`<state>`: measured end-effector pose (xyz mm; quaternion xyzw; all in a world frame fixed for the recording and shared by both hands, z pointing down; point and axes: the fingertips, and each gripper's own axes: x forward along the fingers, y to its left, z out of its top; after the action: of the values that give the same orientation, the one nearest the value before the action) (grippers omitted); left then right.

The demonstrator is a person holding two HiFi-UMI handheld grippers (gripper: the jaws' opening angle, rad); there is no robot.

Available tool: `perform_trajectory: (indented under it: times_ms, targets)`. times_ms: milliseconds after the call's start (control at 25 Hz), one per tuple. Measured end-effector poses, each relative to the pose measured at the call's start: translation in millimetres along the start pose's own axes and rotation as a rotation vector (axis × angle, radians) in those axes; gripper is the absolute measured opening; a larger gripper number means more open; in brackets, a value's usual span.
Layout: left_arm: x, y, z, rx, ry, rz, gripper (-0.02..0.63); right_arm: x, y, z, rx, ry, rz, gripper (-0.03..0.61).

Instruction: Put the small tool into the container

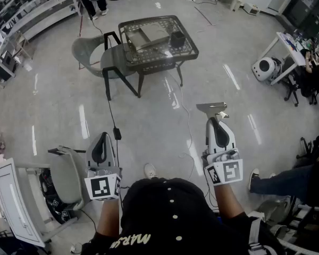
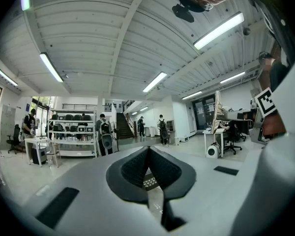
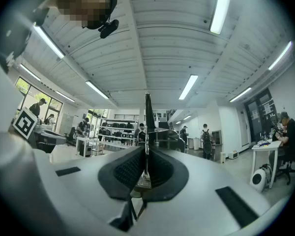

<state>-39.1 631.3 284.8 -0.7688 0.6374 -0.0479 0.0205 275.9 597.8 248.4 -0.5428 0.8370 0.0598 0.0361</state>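
**A:** What could have gone wrong from there?

**B:** Mostly the grip. The right gripper (image 1: 217, 119) had its jaws pressed together on the small tool (image 1: 211, 108), a scraper by the look of its wide flat blade. In the right gripper view the blade stood edge-on and upright between the pads. Most of the tool stuck out beyond the jaws, so it seemed likely that a jolt on the walk could turn it in the pads or slip it out onto the floor (image 1: 149, 116).

**A:** So the tool was nowhere near its target?

**B:** No. It was in the air in front of the person, well apart from the glass-topped table (image 1: 187, 51). A black cable (image 1: 110, 110) ran across the floor between the person and the table, and a foot might have caught on it.

**A:** And the other hand?

**B:** The left gripper (image 1: 102, 138) was closed with nothing between its jaws, and it was pointed forward at the room. It took no part in the grip.

**A:** What about the containers?

**B:** A black container (image 1: 177, 39) stood on the table near the right edge. It was too small in the head view to tell whether anything was in it. Beside it lay a flat grey tray (image 1: 148, 33) — possibly a lidded box, as the view was too poor to say. If the black container's mouth was narrow, the wide blade could have caught on the rim or tipped the container over unless the tool went in handle-first or edge-on.
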Motion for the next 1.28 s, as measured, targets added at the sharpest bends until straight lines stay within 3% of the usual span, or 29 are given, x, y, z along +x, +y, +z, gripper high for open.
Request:
perform_trajectory:
  times_ms: [880, 1280]
  targets:
    - [29, 36, -9, 0.001, -0.006, -0.031, 0.026, 39, 19, -3, 0.011, -0.025, -0.019, 0.014]
    - [61, 33, -16, 0.000, 0.021, -0.046, 0.026, 61, -3, -11, 0.010, -0.009, -0.037, 0.014]
